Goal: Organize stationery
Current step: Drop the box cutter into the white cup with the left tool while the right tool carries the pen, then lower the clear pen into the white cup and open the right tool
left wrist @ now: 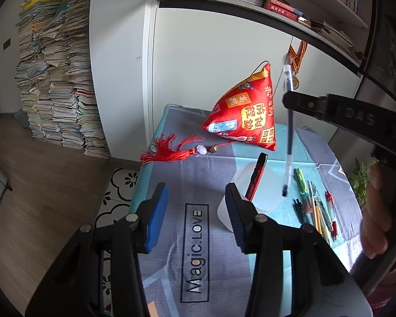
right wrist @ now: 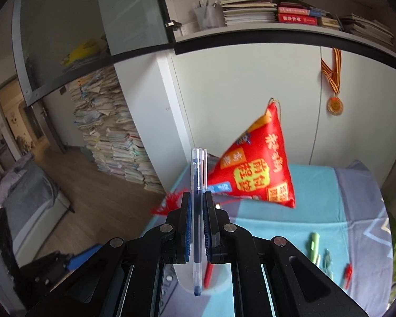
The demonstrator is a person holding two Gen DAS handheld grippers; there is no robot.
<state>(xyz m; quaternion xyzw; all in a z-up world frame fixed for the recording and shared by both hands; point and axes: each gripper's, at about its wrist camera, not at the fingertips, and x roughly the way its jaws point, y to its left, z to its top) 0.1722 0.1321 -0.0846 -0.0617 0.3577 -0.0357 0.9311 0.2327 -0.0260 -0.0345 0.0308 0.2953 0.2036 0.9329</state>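
Clamping a blue gel pen [right wrist: 197,211] upright in my right gripper [right wrist: 197,227], I hold it above the white cup [left wrist: 261,185], where a red pen [left wrist: 256,177] stands. My left gripper [left wrist: 196,211] gapes open, holding nothing, beside the cup; loose pens [left wrist: 316,211] lie on the table [left wrist: 171,174].

Right gripper [right wrist: 197,227] clamped on clear blue-ink pen [right wrist: 197,211], held upright, cap end up, tip down. Tip hanging over white cup [right wrist: 219,281] just below the fingers; red pen [right wrist: 208,274] standing inside the cup. Beyond: red pyramid cushion [right wrist: 261,169] with gold characters on blue-grey table cloth [right wrist: 316,198], red tassel [right wrist: 169,203] at its left. Green pens [right wrist: 315,248] lying on the cloth to the right. Medal [right wrist: 334,105] hanging on white cabinet [right wrist: 237,92].
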